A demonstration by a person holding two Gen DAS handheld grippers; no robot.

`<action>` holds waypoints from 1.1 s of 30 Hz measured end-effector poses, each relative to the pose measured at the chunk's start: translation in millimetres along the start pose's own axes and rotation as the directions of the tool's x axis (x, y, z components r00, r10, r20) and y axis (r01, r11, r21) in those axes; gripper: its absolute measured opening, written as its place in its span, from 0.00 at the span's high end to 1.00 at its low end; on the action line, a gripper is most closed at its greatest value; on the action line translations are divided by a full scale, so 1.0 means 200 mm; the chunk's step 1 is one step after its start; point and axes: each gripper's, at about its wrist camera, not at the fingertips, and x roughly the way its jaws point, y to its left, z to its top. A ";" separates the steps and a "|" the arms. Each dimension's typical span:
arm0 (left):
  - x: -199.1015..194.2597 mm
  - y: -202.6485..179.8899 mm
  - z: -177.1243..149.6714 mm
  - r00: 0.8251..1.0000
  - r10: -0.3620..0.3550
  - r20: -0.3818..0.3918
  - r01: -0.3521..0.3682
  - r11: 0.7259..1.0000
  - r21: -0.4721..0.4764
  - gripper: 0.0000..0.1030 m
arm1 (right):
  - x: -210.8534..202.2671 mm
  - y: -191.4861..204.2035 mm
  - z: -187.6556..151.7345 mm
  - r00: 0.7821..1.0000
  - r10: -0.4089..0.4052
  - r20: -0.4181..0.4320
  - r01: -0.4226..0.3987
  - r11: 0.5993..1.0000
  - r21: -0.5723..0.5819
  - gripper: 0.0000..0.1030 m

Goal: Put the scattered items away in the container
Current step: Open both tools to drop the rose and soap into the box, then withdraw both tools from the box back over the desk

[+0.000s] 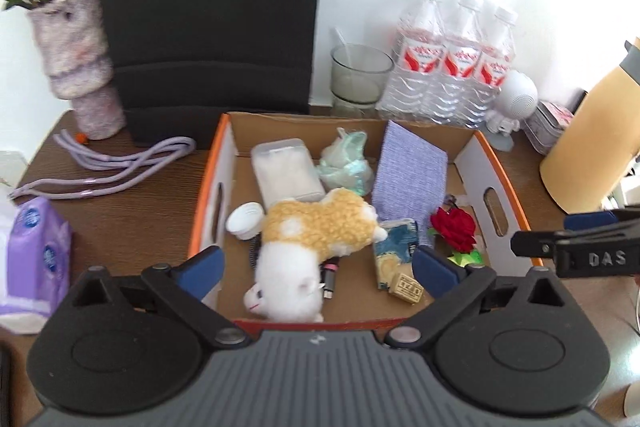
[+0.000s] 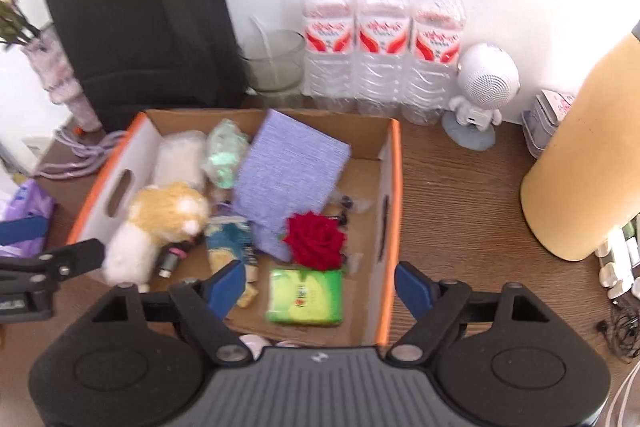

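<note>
Tabletop box [image 1: 472,155] lies beneath both spread grippers [image 1: 320,267].

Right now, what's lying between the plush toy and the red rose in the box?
In the left wrist view, a blue-and-yellow painted pouch lies between the plush toy and the red rose, under the purple notebook.

Both my wrist cameras look steeply down along their fingers, close above the cardboard box [image 1: 496,179]. I see it from the left and the right; both views share the box [image 2: 394,187].
</note>
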 end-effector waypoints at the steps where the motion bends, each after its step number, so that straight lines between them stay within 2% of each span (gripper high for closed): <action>1: -0.04 0.00 -0.03 0.999 0.015 0.036 -0.015 1.000 -0.003 0.00 | -0.03 0.02 -0.04 0.999 0.020 0.035 -0.020 1.000 0.003 0.18; 4: -0.13 -0.03 -0.14 0.987 0.061 0.147 -0.060 0.998 -0.008 0.00 | -0.10 0.09 -0.17 0.992 0.039 0.123 -0.039 0.999 -0.004 0.18; 6: -0.18 -0.04 -0.22 0.967 0.067 0.244 -0.070 0.998 0.004 0.00 | -0.12 0.12 -0.25 0.982 0.009 0.190 -0.010 1.000 0.004 0.18; 7: -0.22 -0.04 -0.27 0.951 0.059 0.302 -0.067 0.998 0.018 0.00 | -0.13 0.14 -0.29 0.975 -0.011 0.221 0.008 1.000 0.014 0.18; 8: -0.25 -0.04 -0.33 0.927 0.046 0.373 -0.063 0.997 0.033 0.00 | -0.15 0.15 -0.35 0.964 -0.033 0.262 0.027 0.999 0.025 0.18; 10: -0.30 -0.04 -0.44 0.884 0.039 0.466 -0.069 0.996 0.048 0.00 | -0.18 0.17 -0.46 0.932 -0.041 0.361 0.037 0.999 0.018 0.18; 12: -0.33 -0.04 -0.53 0.858 0.038 0.511 -0.069 0.997 0.042 0.00 | -0.20 0.19 -0.57 0.891 -0.043 0.452 0.042 0.999 0.010 0.18; 15: -0.36 -0.03 -0.66 0.839 0.050 0.542 -0.075 0.997 0.023 0.00 | -0.21 0.20 -0.71 0.847 -0.048 0.530 0.047 0.999 0.017 0.18; 18: -0.40 -0.03 -0.77 0.825 0.064 0.562 -0.099 0.995 0.031 0.00 | -0.24 0.19 -0.83 0.828 -0.052 0.559 0.023 0.998 0.058 0.18; 21: -0.47 -0.01 -0.94 0.821 0.084 0.565 -0.118 0.993 0.025 0.00 | -0.29 0.22 -1.02 0.820 -0.046 0.570 0.001 0.997 0.079 0.18; 24: -0.54 0.02 -1.14 0.835 0.066 0.546 -0.095 0.995 0.025 0.00 | -0.36 0.23 -1.24 0.816 -0.051 0.576 0.000 0.996 0.089 0.17; 25: -0.56 0.02 -1.21 0.845 0.061 0.532 -0.094 0.995 0.034 0.00 | -0.38 0.23 -1.32 0.820 -0.044 0.571 -0.002 0.997 0.079 0.17; 26: -0.59 0.03 -1.28 0.851 0.060 0.522 -0.098 0.994 0.044 0.00 | -0.41 0.23 -1.40 0.833 -0.044 0.551 0.006 0.998 0.070 0.16; 27: -0.61 0.04 -1.35 0.853 0.060 0.518 -0.103 0.993 0.055 0.00 | -0.45 0.23 -1.49 0.844 -0.054 0.533 0.021 0.998 0.067 0.16; 29: -0.67 0.05 -1.48 0.856 0.065 0.512 -0.119 0.990 0.074 0.00 | -0.52 0.22 -1.66 0.853 -0.055 0.520 0.035 0.998 0.047 0.15; 31: -0.72 0.06 -1.58 0.871 0.053 0.488 -0.108 0.990 0.085 0.00 | -0.57 0.21 -1.80 0.858 -0.062 0.509 0.051 0.998 0.036 0.14; 33: -0.74 0.07 -1.63 0.881 0.040 0.471 -0.091 0.992 0.086 0.00 | -0.58 0.20 -1.89 0.879 -0.072 0.471 0.053 0.997 0.053 0.14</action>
